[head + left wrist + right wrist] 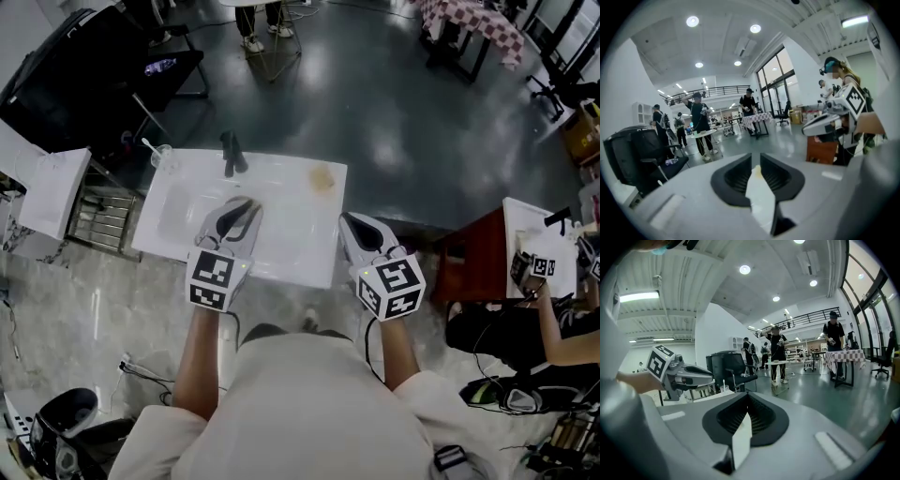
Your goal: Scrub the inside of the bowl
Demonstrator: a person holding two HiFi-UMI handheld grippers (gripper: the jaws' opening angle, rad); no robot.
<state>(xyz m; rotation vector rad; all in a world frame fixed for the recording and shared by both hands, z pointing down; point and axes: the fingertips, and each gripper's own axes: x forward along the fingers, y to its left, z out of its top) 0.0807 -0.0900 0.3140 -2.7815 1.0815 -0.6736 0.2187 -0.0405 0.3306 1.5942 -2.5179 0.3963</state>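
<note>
My left gripper (246,210) hung with its jaws spread only a crack and nothing between them; white showed through the slit. Directly beneath its tips lay the hollow of the white rectangular sink basin (178,214). I saw no separate bowl anywhere, so I took that hollow for the thing to be scrubbed. Just ahead of the tips stood the dark tap (231,155) at the basin's far rim. Beyond the tap and to the left was a small clear cup (164,157) on the corner.

Ahead and to the right, on the flat white ledge, lay a small tan scrubbing pad (322,177), apart from both grippers. I judged it had been left there within reach, and that neither gripper could scrub until one fetched it.

My right gripper (352,227) was level with the left, off the basin's right edge. Its jaws were pressed together and empty, and probably the nearer of the two to that pad.
</note>
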